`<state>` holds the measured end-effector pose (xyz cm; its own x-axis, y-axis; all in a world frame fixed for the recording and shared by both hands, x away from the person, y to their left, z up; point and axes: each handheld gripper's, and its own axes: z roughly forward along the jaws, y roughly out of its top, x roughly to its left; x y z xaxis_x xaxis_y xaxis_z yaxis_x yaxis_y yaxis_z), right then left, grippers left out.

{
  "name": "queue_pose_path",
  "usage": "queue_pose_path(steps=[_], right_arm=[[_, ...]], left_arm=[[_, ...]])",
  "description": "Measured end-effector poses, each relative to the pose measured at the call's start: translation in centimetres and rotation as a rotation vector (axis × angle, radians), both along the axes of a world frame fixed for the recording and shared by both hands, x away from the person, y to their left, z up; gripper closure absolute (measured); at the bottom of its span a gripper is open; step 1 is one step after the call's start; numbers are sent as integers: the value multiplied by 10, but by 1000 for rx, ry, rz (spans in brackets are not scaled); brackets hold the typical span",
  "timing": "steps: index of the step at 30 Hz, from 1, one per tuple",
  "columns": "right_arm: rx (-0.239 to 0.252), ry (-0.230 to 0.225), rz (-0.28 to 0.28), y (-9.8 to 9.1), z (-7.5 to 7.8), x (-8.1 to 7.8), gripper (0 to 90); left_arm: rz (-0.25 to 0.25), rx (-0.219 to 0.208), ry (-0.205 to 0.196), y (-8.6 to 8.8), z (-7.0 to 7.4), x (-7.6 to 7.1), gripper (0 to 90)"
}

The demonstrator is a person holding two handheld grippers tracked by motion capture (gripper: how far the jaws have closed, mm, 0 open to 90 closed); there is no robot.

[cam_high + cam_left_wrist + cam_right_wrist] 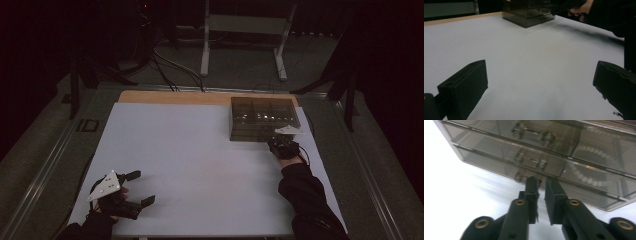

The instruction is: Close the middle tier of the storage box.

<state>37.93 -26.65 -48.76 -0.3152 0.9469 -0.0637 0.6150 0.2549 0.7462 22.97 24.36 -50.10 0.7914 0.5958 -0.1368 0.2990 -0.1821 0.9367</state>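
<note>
The white-topped desk [200,165] carried a smoky transparent plastic drawer box [263,119] at its far right. The right tool [541,182], jaws narrowly parted, met the bottom drawer's small clear handle [519,177]. The left tool [139,187] rested near-left, jaws wide, empty.

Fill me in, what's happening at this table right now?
A person works a smoky clear drawer box at the far right of the white table. The right gripper is at the box's front, its jaws nearly together at the bottom drawer's handle; whether they pinch it I can't tell. All three drawers look closed, with a bead string visible inside. The left gripper rests near the table's front left corner, jaws wide open and empty.
</note>
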Motion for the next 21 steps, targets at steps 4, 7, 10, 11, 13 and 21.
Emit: queue_pose_path(steps=[4, 7, 10, 11, 13, 21], right_arm=[[15, 5, 0, 2, 1, -1, 661], [24, 15, 7, 2, 2, -1, 576], [37, 21, 9, 1, 4, -3, 440], [36, 21, 21, 2, 4, -4, 403], [24, 25, 27, 4, 5, -4, 289], [78, 64, 44, 8, 1, -1, 30]], left_arm=[[-1, 3, 2, 0, 0, 0, 11], [0, 3, 2, -1, 0, 0, 11], [-2, 9, 4, -1, 0, 0, 11], [-2, 5, 2, -1, 0, 0, 11], [0, 5, 4, -1, -1, 1, 11], [-3, 8, 5, -1, -1, 1, 11]])
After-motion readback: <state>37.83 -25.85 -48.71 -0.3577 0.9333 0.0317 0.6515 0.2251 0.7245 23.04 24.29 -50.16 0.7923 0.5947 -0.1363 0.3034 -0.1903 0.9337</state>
